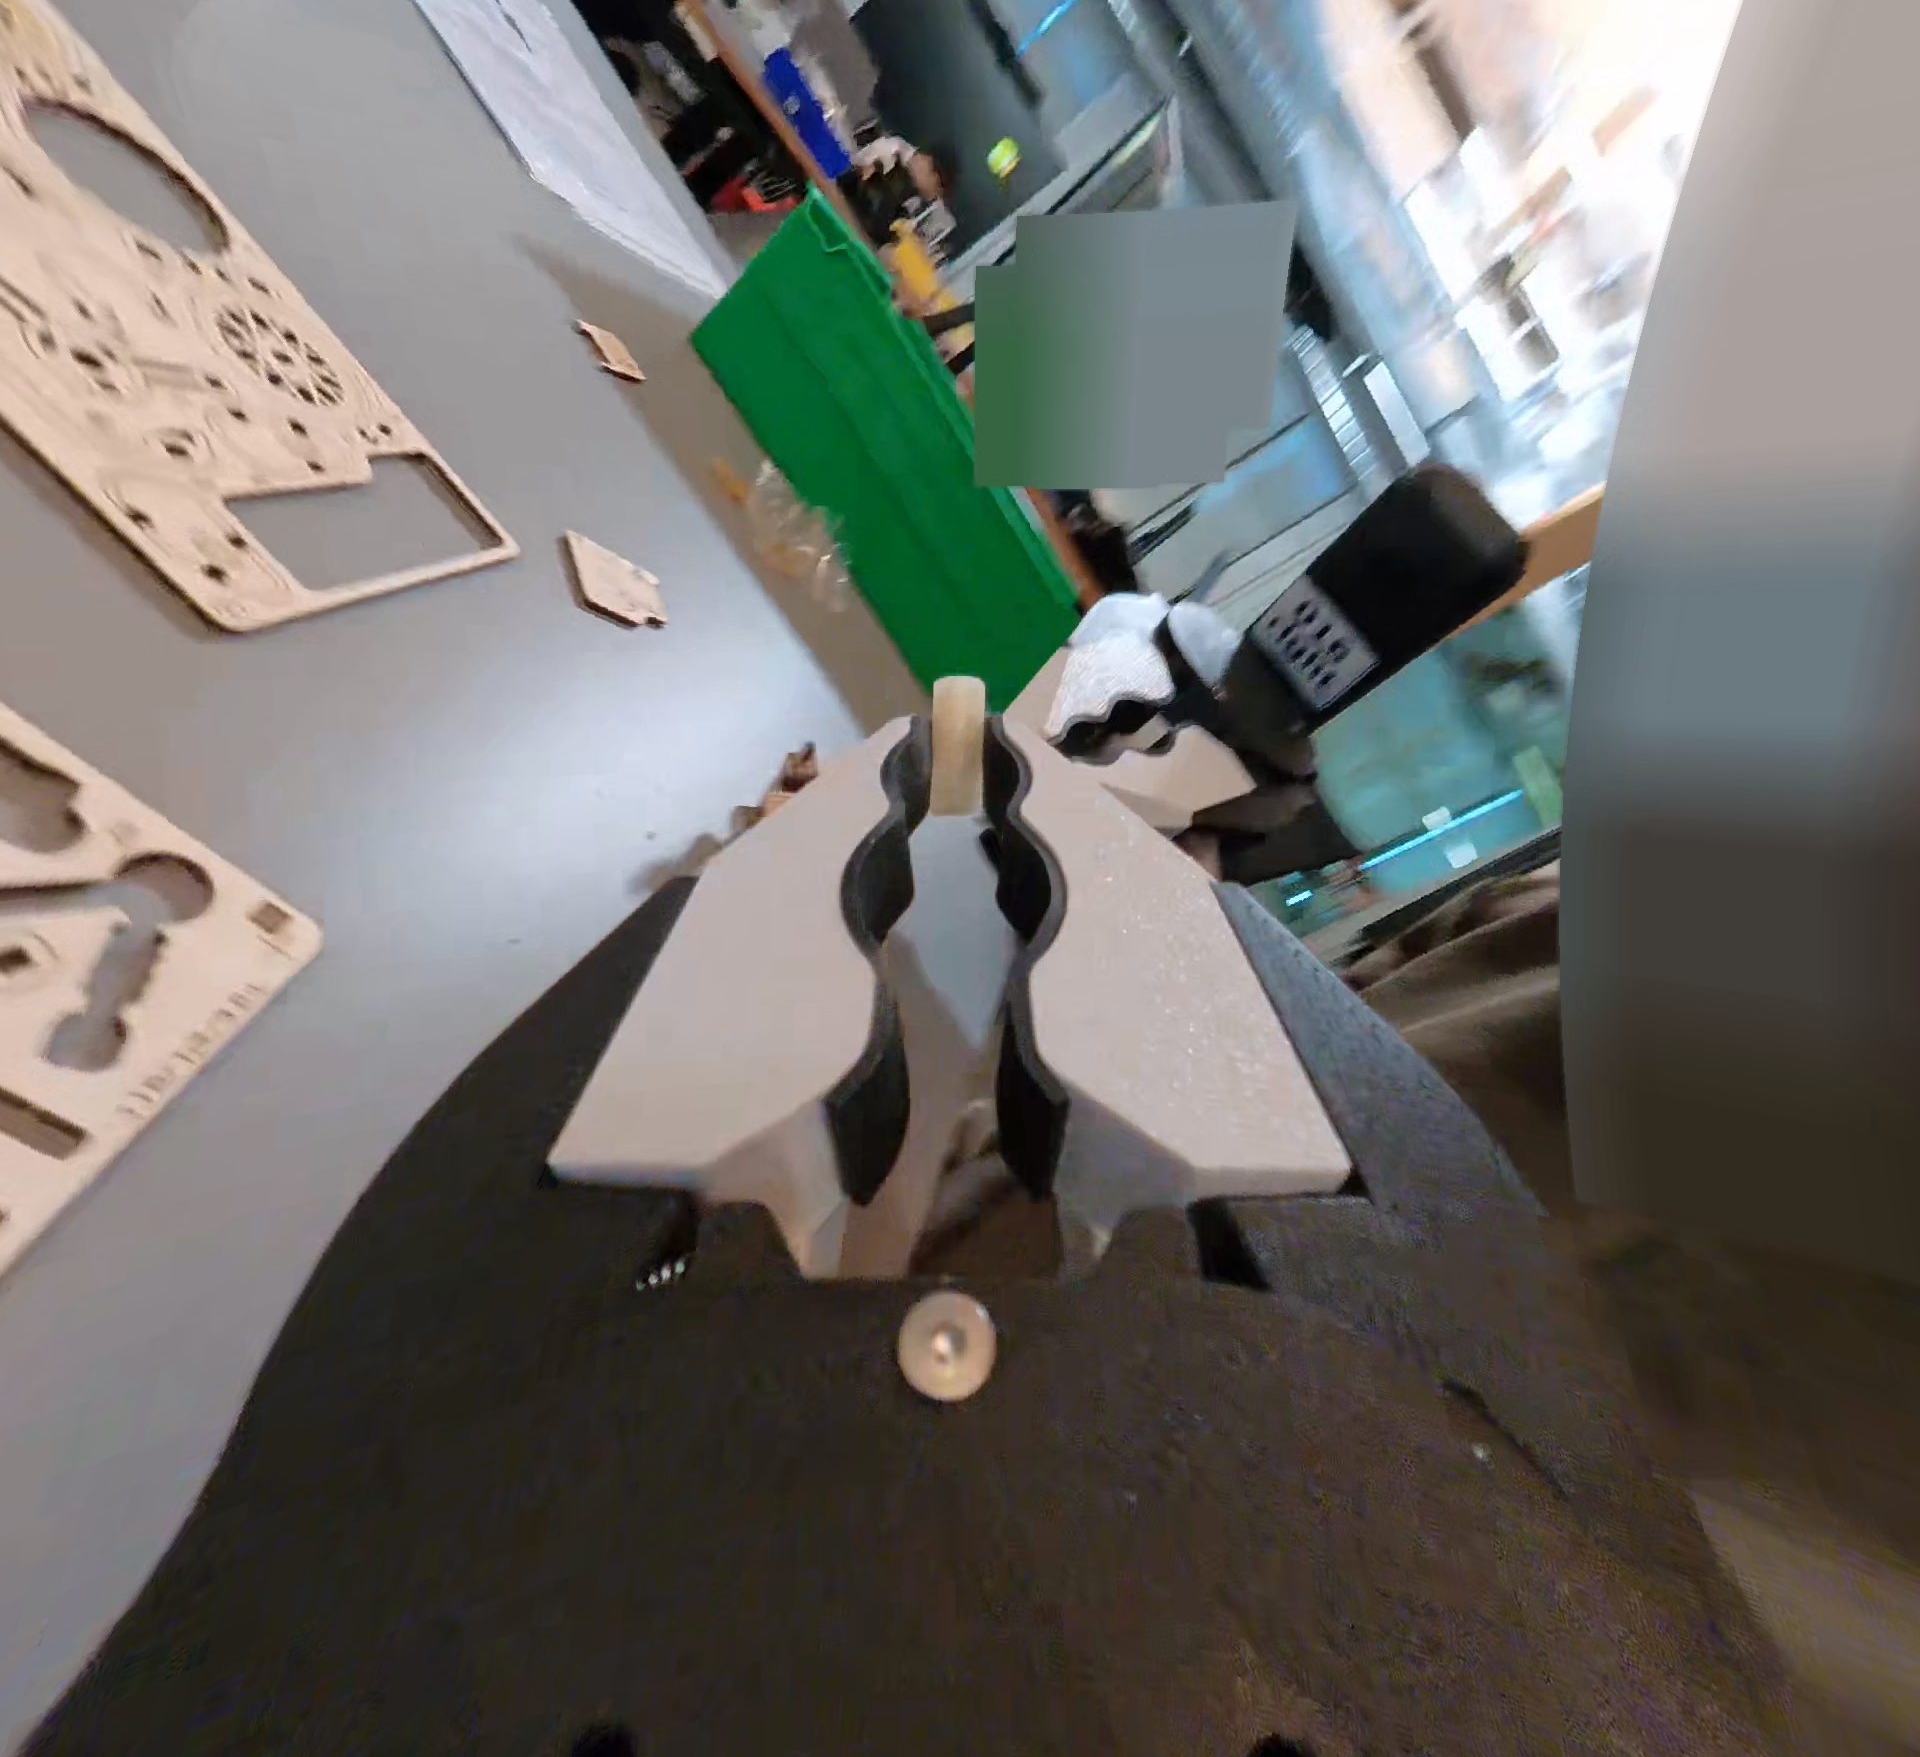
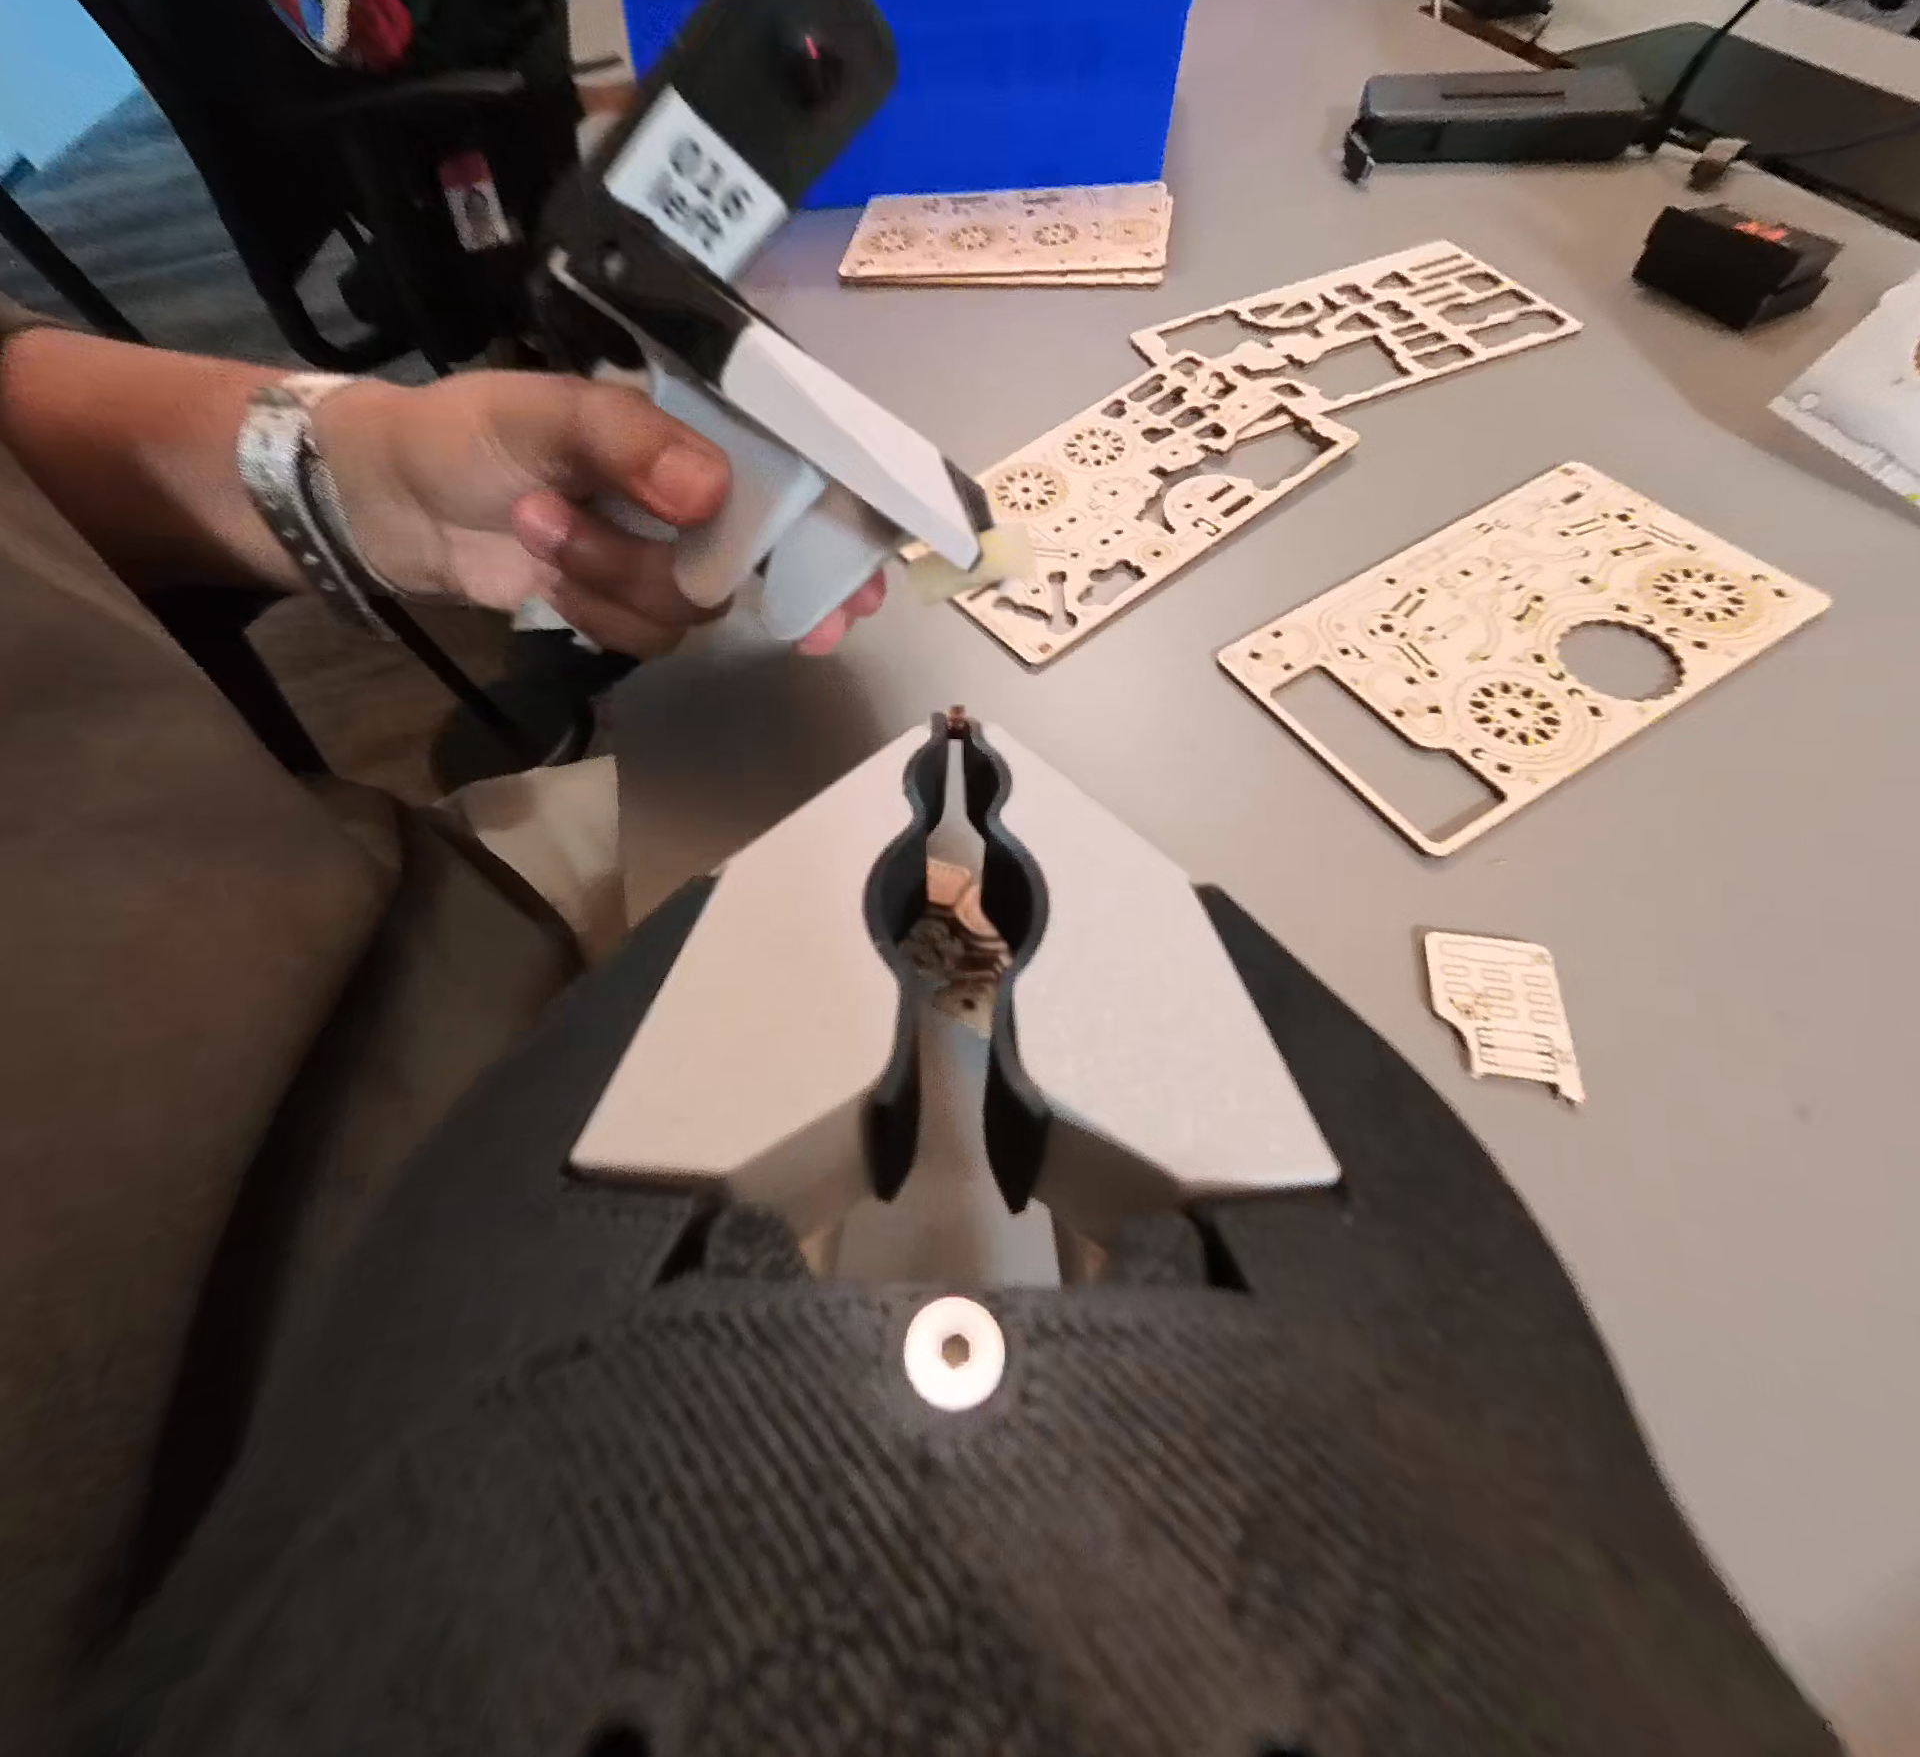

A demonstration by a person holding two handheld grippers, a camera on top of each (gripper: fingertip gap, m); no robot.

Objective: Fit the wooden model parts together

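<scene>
Both tongs pinch small wooden parts above grey table strewn with sheets.

Left hand-held gripper and right hand-held gripper, both aloft, jaws closed.

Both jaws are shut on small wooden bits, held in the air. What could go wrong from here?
1. The left gripper pinches its pale wooden piece only at the tips, so pushing it in could twist or drop it.
2. The right gripper holds a part that barely shows, so alignment is hard to judge.
3. A dropped piece could get lost among the cut-out sheets on the table.
</scene>
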